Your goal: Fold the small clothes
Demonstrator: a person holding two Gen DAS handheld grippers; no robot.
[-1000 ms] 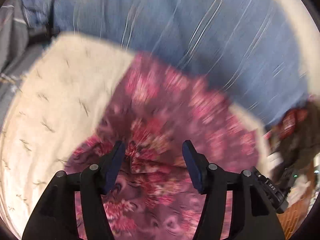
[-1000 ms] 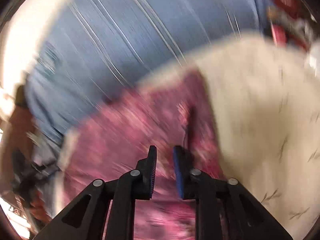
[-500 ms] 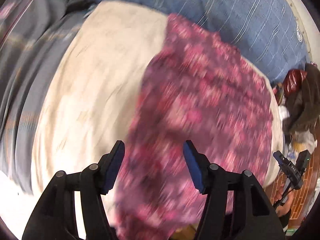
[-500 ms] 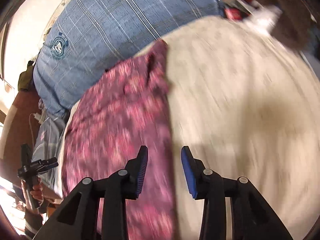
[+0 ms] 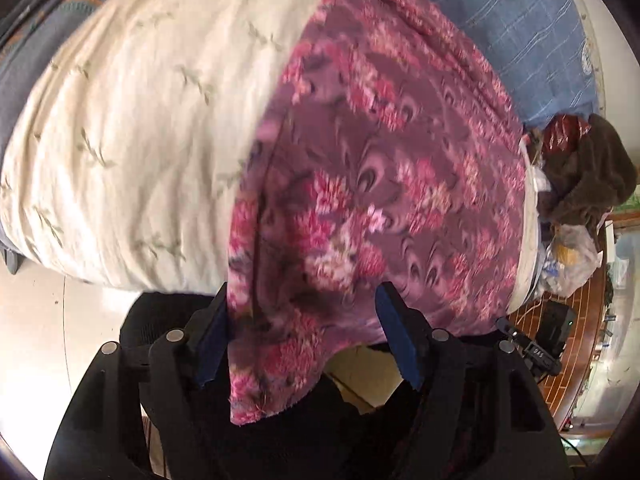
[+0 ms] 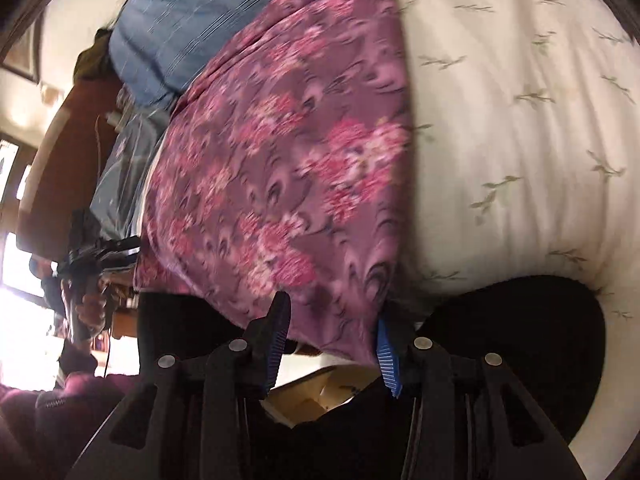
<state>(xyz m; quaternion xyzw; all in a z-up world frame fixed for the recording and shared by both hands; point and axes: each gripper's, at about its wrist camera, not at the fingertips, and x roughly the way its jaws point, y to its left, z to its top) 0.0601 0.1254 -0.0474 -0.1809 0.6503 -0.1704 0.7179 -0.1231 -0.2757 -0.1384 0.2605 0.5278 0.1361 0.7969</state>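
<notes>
A purple garment with pink flowers (image 5: 380, 160) lies spread flat on the cream bed cover (image 5: 140, 120), and its near end hangs over the bed's edge. One loose corner hangs between the fingers of my left gripper (image 5: 302, 292), close to the left finger; the jaws are opening and the pads do not press on it. In the right wrist view the garment (image 6: 280, 160) reaches down to my right gripper (image 6: 332, 308). Its hem sits between the blue pads, which are also opening without gripping it.
A blue striped quilt (image 5: 520, 20) lies at the bed's far side. A brown garment (image 5: 592, 172) and a plastic bag (image 5: 572, 256) sit past the bed's right end. A pale floor (image 5: 36, 320) shows below the edge. A hand (image 6: 86, 304) holds the other gripper at the left.
Both grippers drew back from the middle of the bed to its near edge. The right jaws went from nearly shut to open and the left spread wider. The garment now lies flat.
</notes>
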